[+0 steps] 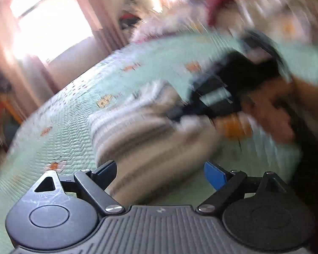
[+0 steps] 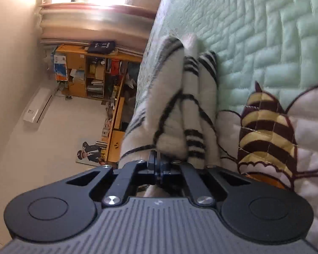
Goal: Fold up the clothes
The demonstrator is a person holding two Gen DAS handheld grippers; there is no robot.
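Observation:
A white garment with dark stripes [image 1: 137,122] lies bunched on the mint quilted bedspread [image 1: 74,110] in the blurred left wrist view. My left gripper [image 1: 161,175] is open and empty just above its near edge. My right gripper [image 2: 159,165] is shut on a fold of the same striped garment [image 2: 180,105], which hangs in bunched folds in front of the camera. In the left wrist view the right gripper [image 1: 212,97] shows as a dark blurred shape at the garment's far side, held by a hand [image 1: 271,114].
The bedspread [image 2: 265,31] has an embroidered bee [image 2: 265,133] near my right gripper. A window with pink curtains [image 1: 42,25] stands beyond the bed. A wooden shelf unit [image 2: 91,72] with clutter is across the room.

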